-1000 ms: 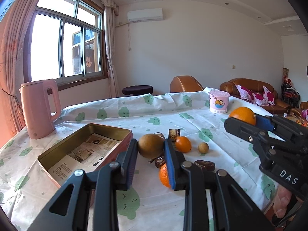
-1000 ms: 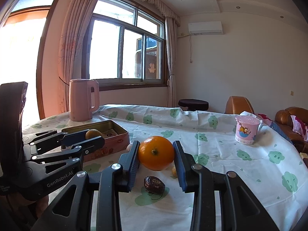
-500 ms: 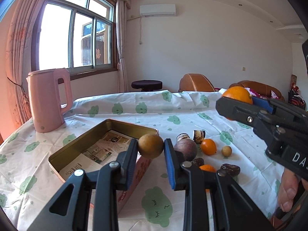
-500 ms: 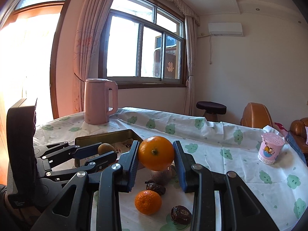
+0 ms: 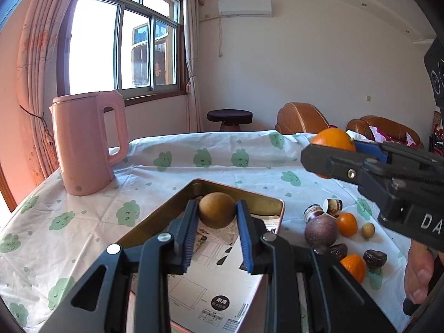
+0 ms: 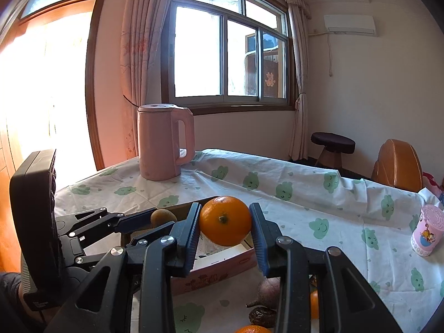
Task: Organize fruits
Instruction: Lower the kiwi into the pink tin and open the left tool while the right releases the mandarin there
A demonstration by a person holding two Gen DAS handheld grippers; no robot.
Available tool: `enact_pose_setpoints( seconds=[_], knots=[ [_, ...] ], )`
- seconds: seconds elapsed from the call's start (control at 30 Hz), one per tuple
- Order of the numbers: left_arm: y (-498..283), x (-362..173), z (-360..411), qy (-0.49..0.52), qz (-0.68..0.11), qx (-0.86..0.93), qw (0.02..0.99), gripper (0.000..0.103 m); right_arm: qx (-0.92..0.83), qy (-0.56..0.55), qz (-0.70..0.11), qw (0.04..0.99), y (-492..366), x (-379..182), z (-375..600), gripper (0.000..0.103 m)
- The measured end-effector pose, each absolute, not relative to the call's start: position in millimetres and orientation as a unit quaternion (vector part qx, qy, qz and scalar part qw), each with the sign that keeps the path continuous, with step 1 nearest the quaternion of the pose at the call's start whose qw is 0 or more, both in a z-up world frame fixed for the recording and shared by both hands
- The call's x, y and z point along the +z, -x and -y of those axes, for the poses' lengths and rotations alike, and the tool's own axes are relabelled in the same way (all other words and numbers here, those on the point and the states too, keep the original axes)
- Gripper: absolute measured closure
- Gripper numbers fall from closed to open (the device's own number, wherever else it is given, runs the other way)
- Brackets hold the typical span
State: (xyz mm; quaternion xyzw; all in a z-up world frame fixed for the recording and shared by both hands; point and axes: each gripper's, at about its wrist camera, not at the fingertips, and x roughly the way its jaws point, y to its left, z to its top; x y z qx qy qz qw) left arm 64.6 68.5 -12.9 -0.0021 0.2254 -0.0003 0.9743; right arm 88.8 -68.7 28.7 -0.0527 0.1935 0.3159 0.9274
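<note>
My left gripper (image 5: 217, 216) is shut on a round brown fruit (image 5: 217, 209) and holds it over the open metal tin (image 5: 273, 202), whose bottom is lined with printed paper. My right gripper (image 6: 224, 223) is shut on a large orange (image 6: 225, 221), held above the tin's near corner (image 6: 244, 245). In the left wrist view the right gripper (image 5: 316, 152) comes in from the right with the orange (image 5: 331, 137). In the right wrist view the left gripper (image 6: 155, 220) shows at the left with the brown fruit (image 6: 163, 217).
A pink kettle (image 5: 86, 144) stands behind the tin. Right of the tin lie a purple fruit (image 5: 321, 231), small oranges (image 5: 347, 223), dates (image 5: 374, 258) and a small yellow fruit (image 5: 368, 230). A pink cup (image 6: 426, 234) stands at the table's right. A hand (image 5: 419, 272) holds the right gripper.
Both grippers have swung left with their fruits, from above the loose fruit pile to the tin. The kettle and tin have grown nearer in both views.
</note>
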Motion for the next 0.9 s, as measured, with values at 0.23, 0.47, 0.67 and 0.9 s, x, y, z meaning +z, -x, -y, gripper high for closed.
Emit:
enact_pose_setpoints(
  seconds=[0.23,0.47,0.67,0.9],
  knots=[
    [-91.1,-16.4,-84.1,0.001,-0.256,0.004,0.967,0.074,0.317,0.053,-0.22,0.921,-116.9,21.4,44.9,0.066],
    [-115.1,-28.1,-94.4,0.001,-0.298,0.009,0.955,0.074,0.315,0.05,-0.25,0.914,-138.7,8.0,27.6,0.066],
    [-127.3,-35.5,-100.2,-0.003,-0.321,0.017,0.947,0.074,0.311,0.052,-0.271,0.909,-149.2,-6.7,17.5,0.066],
    [-135.3,-36.4,-104.5,-0.009,-0.34,0.021,0.94,0.074,0.304,0.054,-0.298,0.903,-158.9,-17.2,10.5,0.066]
  ],
)
